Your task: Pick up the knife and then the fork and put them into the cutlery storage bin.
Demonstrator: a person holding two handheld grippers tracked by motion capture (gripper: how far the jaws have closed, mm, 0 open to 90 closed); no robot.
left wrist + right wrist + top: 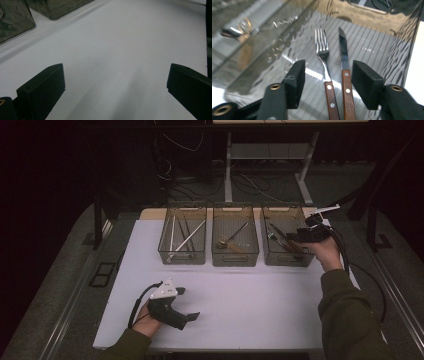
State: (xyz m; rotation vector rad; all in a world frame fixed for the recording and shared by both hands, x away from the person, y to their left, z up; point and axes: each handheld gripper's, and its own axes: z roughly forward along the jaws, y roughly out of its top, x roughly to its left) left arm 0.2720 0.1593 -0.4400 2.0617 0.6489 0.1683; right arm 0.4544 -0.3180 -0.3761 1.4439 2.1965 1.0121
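high view: dim, we see dark surroundings, only the white table lit | left gripper view: bright, soft jaw shadows on table, bins at far left corner blurred | right gripper view: we note glare streaks on the clear bin wall, fork sharp, near jaws soft

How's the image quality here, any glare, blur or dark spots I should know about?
High view: dim, surroundings nearly black, white table brightest. Left gripper view: soft shadows on the table, bins blurred. Right gripper view: glare ripples on the bin wall; fork and knife fairly sharp.
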